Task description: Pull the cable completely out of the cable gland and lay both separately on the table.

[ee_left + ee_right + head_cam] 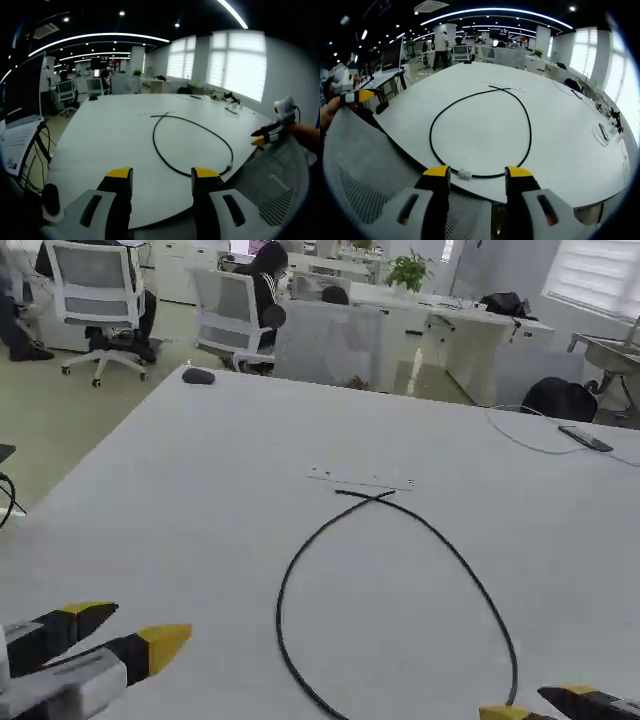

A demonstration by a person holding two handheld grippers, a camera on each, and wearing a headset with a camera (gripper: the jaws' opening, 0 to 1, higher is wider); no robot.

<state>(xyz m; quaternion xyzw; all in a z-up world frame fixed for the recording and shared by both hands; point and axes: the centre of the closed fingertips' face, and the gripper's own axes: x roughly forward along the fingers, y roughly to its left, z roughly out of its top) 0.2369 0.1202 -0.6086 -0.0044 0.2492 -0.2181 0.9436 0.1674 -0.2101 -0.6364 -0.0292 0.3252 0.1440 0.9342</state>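
**Both tongs released at the near edge; cable not yet drawn from the gland**

Left tongs [150, 620]: open, holding nothing; poised low over the near left corner of the desk [200, 520], well apart from the work. From their own gripper view the jaws stand parted with bare desk between them; a waiting posture, in my judgement, not an approach.

Cable [280, 605]: black, lying flat in one wide loop across the middle of the desk. Its two loose ends cross at the far side, just beside a thin pale strip [360, 478]; the loop's near curve runs close to the desk edge. Nothing pins it, so it should slide freely when drawn.

Cable gland [464, 174]: small and pale, still threaded on the cable at the near curve, with cable running out of it on both sides. It lies directly ahead of the right jaws, probably so it can be taken first.

Right tongs [540, 702]: open and empty, at the near right edge, near the gland but not touching it.

Assessment: no part of the task is done; gland and cable remain joined. A long run of cable must pass through the gland, so I judge one pair should clamp the gland while the other draws the cable. The crossed ends may snag or drag the loop.
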